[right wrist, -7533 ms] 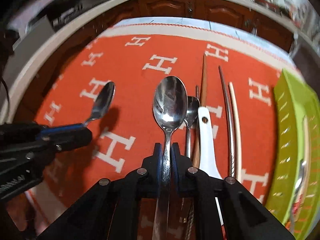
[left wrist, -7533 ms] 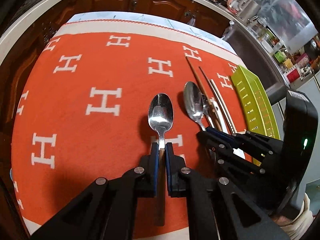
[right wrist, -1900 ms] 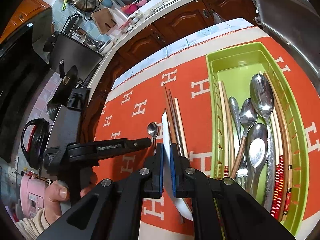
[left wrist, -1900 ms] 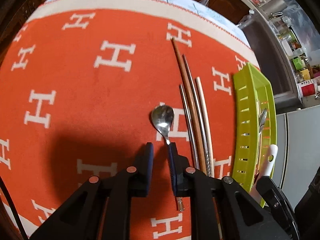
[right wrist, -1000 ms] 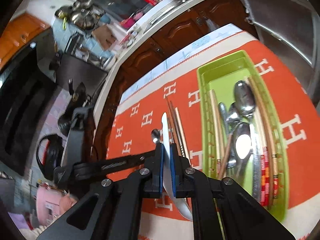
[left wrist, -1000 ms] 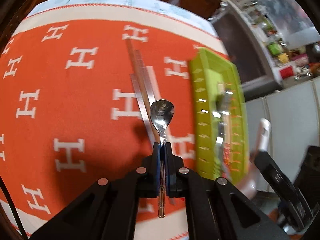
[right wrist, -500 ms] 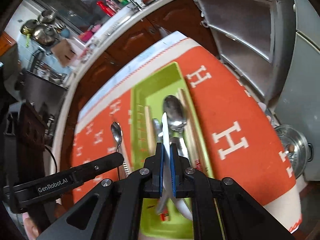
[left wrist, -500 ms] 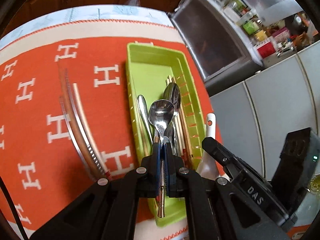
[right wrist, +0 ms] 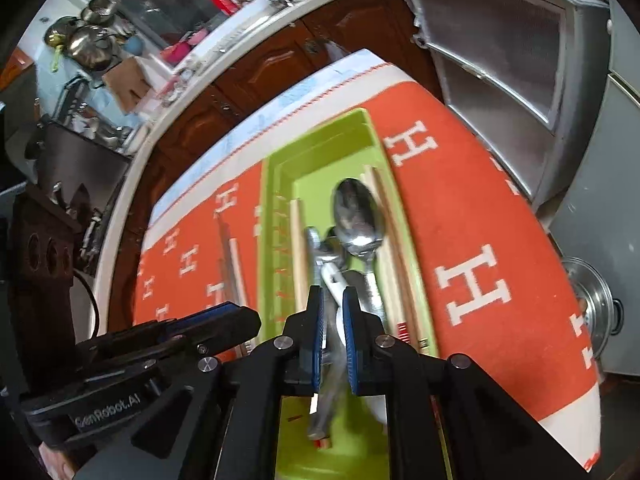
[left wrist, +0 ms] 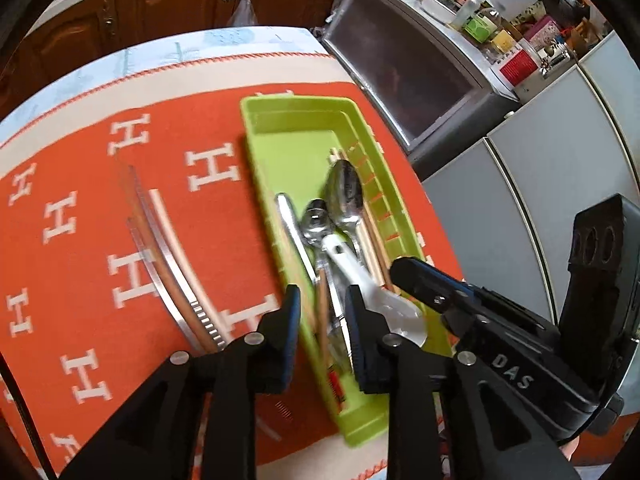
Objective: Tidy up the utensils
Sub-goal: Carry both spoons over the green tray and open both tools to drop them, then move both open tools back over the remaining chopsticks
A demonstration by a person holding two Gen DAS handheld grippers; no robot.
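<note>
The white spoon point(right wrist: 333, 276) lies lengthwise between the jaws of the right gripper point(right wrist: 332, 312), handle pointing away along the green tray point(left wrist: 256, 152) and bowl end toward the hand. These jaws have just been opening a little. The gap is narrow, and the blur hides whether the pads press on the spoon, so the grip cannot be told. The spoon sits low over the tray's near half, across the other pieces, and looks to be in the act of being set down. In the tray are a large steel spoon point(left wrist: 346, 194) with its bowl toward the far end, a small spoon point(left wrist: 316, 220) beside it, a flat steel handle point(left wrist: 290, 220) and several chopsticks point(left wrist: 376, 240) along the right wall, all lying with the tray's long axis. The left gripper point(left wrist: 320, 304) hangs over the tray's near left wall; its jaws have just been opening and now stand apart with nothing pinched between them. What remains outside is a bundle of loose chopsticks point(left wrist: 160, 248), steel, wooden and pale, on the orange cloth point(left wrist: 80, 152) over the counter. It lies left of the tray and roughly parallel to it, near ends close to the left jaws. The left hand is the nearer, and the next reach probably goes sideways to the left, closing across the sticks.
</note>
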